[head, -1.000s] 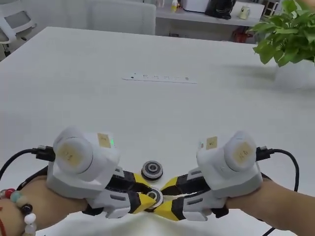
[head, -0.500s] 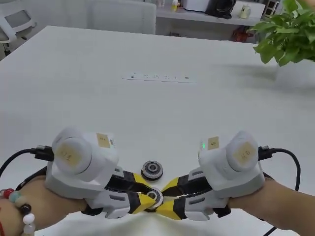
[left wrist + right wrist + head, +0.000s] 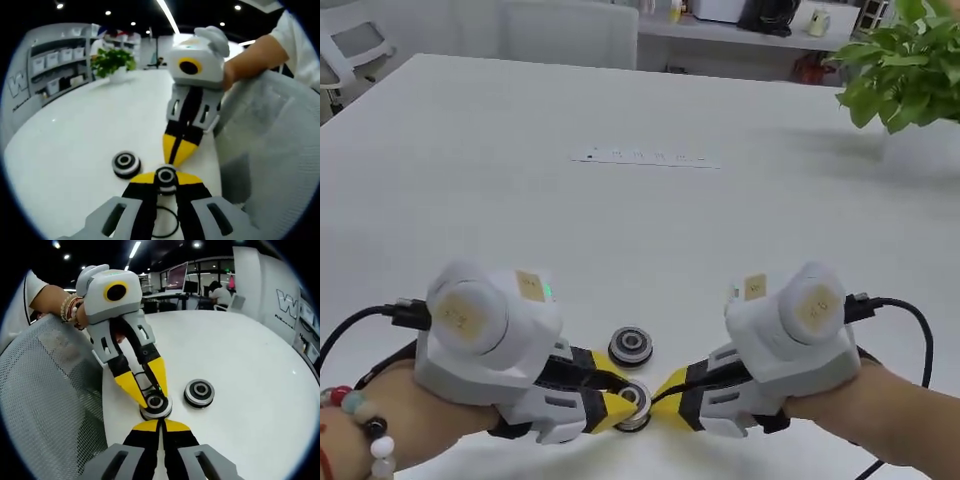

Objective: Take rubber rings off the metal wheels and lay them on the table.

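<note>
My left gripper point(image 3: 625, 398) is shut on a small metal wheel point(image 3: 634, 399) just above the near table edge; its yellow jaws clamp the wheel point(image 3: 166, 177) on both sides. The held wheel point(image 3: 156, 405) has a pale rim. My right gripper point(image 3: 665, 388) is shut, with its tips point(image 3: 160, 426) against that wheel's near side and nothing visible between them. A second wheel point(image 3: 630, 345) with a black rubber ring rests on the table just beyond, also seen as the ringed wheel point(image 3: 126, 164). A loose black rubber ring point(image 3: 165, 222) lies on the table under my left gripper.
The white table point(image 3: 620, 230) stretches far ahead. A flat white power strip point(image 3: 645, 157) lies mid-table, and a potted plant point(image 3: 905, 70) stands at the back right. A mesh chair back point(image 3: 265, 150) is close behind the near table edge.
My right gripper has drawn back slightly to the right, so its jaws no longer cross under the left gripper. The left gripper and both wheels have stayed put.
</note>
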Demonstrator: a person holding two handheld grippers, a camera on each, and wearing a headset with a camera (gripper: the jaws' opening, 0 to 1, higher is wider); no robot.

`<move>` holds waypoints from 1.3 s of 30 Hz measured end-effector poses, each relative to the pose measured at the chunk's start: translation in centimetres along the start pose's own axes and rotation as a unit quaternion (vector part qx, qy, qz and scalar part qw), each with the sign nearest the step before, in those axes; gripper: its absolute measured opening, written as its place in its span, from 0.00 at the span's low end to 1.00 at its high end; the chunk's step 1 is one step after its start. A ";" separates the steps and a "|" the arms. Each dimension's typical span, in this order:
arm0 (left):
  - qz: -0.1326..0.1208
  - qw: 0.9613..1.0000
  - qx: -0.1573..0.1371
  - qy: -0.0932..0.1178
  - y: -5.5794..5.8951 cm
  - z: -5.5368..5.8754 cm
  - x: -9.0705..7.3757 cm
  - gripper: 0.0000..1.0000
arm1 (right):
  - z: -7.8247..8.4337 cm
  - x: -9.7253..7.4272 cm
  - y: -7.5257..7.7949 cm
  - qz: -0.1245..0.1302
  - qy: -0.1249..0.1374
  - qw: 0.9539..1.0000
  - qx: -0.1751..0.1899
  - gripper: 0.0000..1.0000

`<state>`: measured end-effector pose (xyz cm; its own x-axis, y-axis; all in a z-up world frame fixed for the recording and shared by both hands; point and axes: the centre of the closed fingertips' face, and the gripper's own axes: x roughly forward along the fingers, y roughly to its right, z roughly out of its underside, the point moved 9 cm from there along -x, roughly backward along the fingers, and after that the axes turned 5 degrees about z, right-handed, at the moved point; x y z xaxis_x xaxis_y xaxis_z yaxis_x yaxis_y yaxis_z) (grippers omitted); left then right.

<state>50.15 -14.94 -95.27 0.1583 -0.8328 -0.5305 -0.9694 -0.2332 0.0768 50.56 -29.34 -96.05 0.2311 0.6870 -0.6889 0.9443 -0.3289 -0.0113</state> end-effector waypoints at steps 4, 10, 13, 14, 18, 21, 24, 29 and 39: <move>0.000 1.000 0.000 0.000 0.0 0.0 0.0 0.14 | 0.0 -0.1 0.2 0.002 -0.001 1.000 0.016 0.00; 0.000 1.000 0.001 0.000 0.0 0.0 0.0 0.14 | 0.1 -0.2 0.4 0.002 -0.002 0.999 0.042 0.00; 0.000 1.000 0.002 -0.001 -0.1 0.0 0.0 0.14 | 0.1 -0.3 0.6 0.001 0.000 0.998 0.056 0.00; 0.000 1.000 0.003 -0.002 -0.1 0.0 0.0 0.14 | 0.1 -0.3 0.7 0.001 0.002 0.998 0.060 0.00; 0.001 1.000 0.003 -0.002 -0.1 0.0 0.0 0.14 | 0.2 -0.2 0.6 0.000 0.002 0.998 0.070 0.00; 0.001 1.000 0.003 -0.002 0.0 0.0 0.0 0.14 | 0.2 -0.3 0.6 0.001 0.003 0.997 0.076 0.00; 0.000 1.000 0.004 -0.003 0.0 0.0 0.0 0.14 | 0.1 -0.3 0.6 0.002 0.003 0.997 0.078 0.00; -0.002 1.000 0.004 -0.003 0.0 0.0 -0.1 0.14 | -0.5 -0.6 0.9 0.004 0.035 0.993 0.110 0.00; 0.002 1.000 0.010 -0.005 -0.1 0.0 -0.2 0.13 | -0.7 -0.6 0.8 0.002 0.021 0.991 0.133 0.00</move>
<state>50.20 -14.78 -95.20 0.1529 -0.8289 -0.5380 -0.9734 -0.2203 0.0627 51.36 -29.54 -95.14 0.2492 0.7102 -0.6584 0.8498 -0.4865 -0.2031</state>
